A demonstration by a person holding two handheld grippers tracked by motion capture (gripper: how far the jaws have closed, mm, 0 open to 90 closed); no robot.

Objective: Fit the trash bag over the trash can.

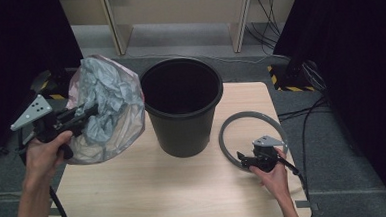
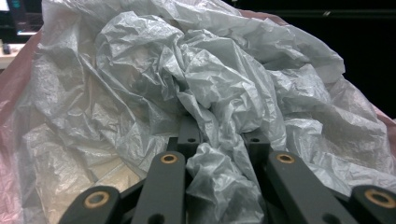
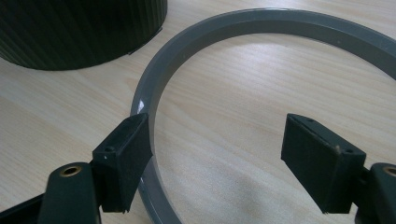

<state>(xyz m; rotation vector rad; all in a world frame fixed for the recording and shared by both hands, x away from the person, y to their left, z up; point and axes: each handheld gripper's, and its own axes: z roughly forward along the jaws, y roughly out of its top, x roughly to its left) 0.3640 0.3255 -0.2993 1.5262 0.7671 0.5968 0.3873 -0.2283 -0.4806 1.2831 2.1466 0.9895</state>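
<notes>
Plastic bag (image 1: 106,110) hangs left of the bin (image 1: 182,105), clamped in the left gripper's (image 1: 79,119) jaws to line it, while right gripper's (image 1: 247,159) jaws gape astride the ring (image 1: 230,128) on the surface (image 1: 150,191).

One bin (image 1: 183,106), one bag (image 1: 106,110), one ring (image 1: 252,135), one table (image 1: 150,191), two tools.

**Bright in the middle, dark at the sides**

Soft light from above falls on the bench (image 1: 135,191). Both sides are black. The high view is a little fuzzy. The plastic bag (image 2: 210,84) looks sharp and crinkly. The grey ring (image 3: 261,21) shines a bit.
</notes>
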